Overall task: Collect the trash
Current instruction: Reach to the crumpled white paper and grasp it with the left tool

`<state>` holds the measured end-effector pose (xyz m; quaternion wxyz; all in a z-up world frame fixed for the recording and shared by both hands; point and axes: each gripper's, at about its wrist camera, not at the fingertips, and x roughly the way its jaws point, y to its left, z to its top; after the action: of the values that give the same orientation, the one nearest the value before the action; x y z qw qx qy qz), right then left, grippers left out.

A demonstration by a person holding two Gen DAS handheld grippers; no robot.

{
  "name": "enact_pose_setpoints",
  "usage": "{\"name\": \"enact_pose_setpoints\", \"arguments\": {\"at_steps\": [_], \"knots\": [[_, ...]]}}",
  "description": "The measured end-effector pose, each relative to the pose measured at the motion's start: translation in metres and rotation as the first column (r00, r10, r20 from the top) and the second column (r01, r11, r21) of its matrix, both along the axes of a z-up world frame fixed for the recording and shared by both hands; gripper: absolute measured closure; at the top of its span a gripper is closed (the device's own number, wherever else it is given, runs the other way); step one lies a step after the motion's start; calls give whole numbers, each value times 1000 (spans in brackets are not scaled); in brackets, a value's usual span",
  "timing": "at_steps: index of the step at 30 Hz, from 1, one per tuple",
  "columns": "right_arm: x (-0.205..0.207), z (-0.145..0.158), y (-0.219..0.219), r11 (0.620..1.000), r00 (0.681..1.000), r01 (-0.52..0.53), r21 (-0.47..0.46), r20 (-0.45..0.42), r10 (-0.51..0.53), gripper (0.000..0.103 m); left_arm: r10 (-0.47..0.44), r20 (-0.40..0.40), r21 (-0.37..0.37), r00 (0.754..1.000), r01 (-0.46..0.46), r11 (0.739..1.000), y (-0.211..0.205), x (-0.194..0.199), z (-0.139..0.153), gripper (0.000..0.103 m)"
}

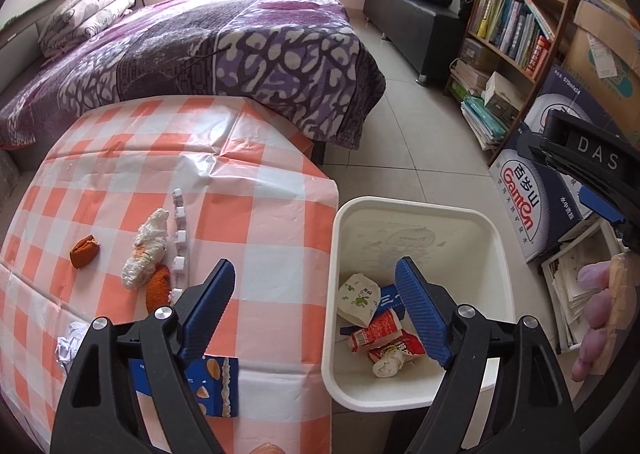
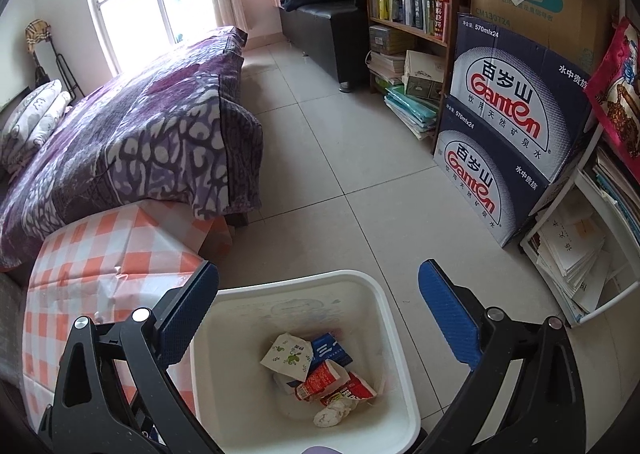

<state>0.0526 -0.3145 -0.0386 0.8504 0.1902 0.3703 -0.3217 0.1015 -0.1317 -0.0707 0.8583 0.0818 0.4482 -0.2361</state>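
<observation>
A white bin (image 1: 416,213) stands on the floor right of the checked table (image 1: 248,213); it also shows in the right wrist view (image 2: 304,286). It holds wrappers, a red carton (image 2: 322,376) and a tissue wad (image 2: 334,412). On the table lie a crumpled tissue (image 1: 146,250), two orange peels (image 1: 83,250), a strip of white blocks (image 1: 180,238), a paper ball (image 1: 70,346) and a blue snack box (image 1: 220,386). My left gripper (image 1: 316,290) is open and empty over the table's right edge. My right gripper (image 2: 318,296) is open and empty above the bin.
A bed with a purple blanket (image 1: 224,53) lies behind the table. A bookshelf (image 1: 516,25), Ganten water cartons (image 2: 516,113) and stacked papers (image 2: 572,254) line the right side. Tiled floor (image 2: 340,157) runs between bed and shelf.
</observation>
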Motion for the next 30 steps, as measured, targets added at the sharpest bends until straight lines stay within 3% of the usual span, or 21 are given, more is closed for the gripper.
{"name": "enact_pose_setpoints", "arguments": {"at_steps": [13, 30], "knots": [[42, -13, 64, 986, 984, -165, 1, -63, 165, 7, 184, -15, 89, 983, -182, 979, 77, 25, -10, 23], [83, -42, 140, 933, 924, -340, 117, -143, 354, 7, 409, -119, 214, 905, -378, 901, 182, 49, -38, 23]]}}
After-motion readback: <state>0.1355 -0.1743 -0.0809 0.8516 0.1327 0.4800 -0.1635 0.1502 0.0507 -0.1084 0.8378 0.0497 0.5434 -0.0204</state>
